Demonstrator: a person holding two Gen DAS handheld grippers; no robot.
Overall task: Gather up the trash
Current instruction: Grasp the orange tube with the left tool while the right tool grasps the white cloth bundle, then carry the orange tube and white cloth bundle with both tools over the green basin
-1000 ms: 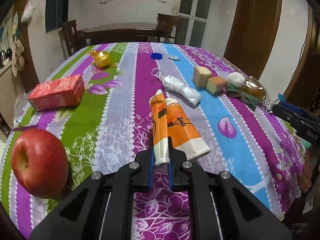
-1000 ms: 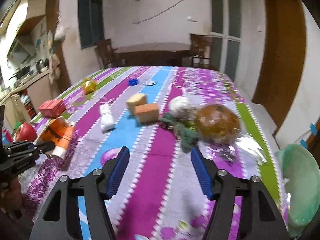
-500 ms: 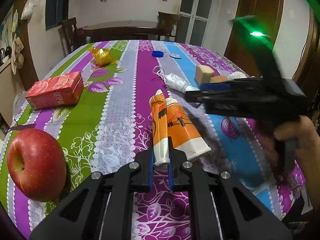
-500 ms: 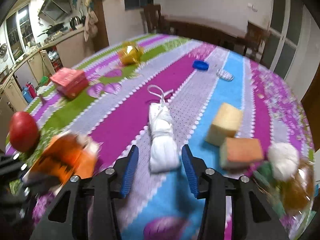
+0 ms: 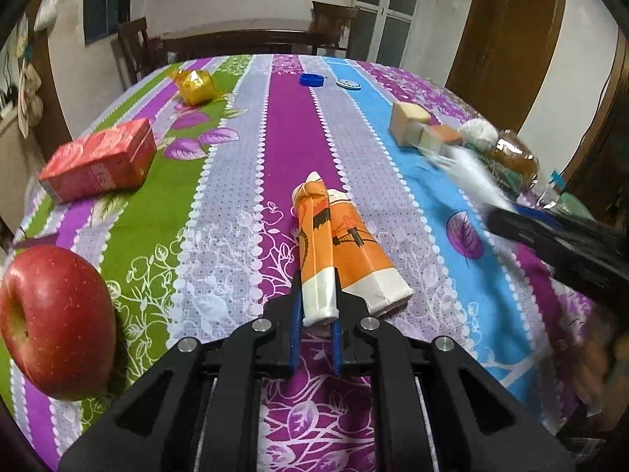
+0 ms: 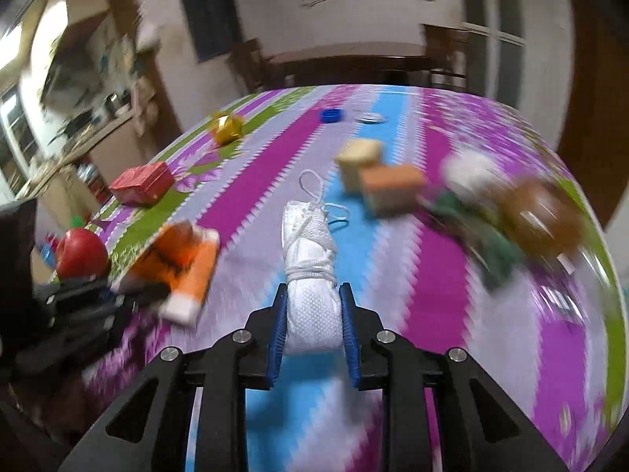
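Note:
My left gripper (image 5: 317,295) is shut on the near end of a crumpled orange and white carton (image 5: 346,244), which lies on the striped tablecloth (image 5: 236,212). The right wrist view has the same carton (image 6: 184,263) at the left, blurred. My right gripper (image 6: 313,293) has its jaws closing, and a white bundle tied with string (image 6: 310,244) sits between the blue pads (image 6: 277,326), pressed on both sides. In the left wrist view that bundle (image 5: 468,177) is a blurred streak at the right, off its old spot by the carton.
On the cloth lie a red apple (image 5: 55,322), a red box (image 5: 98,159), a gold wrapper (image 5: 194,86), a blue cap (image 5: 311,79) and a small lid (image 5: 348,83). Two tan blocks (image 5: 407,122), a white ball (image 5: 477,133) and bagged bread (image 5: 515,157) crowd the right edge.
The right gripper swung in over the table, narrowed onto the white bundle and carried it off to the right. The left gripper stayed shut on the carton.

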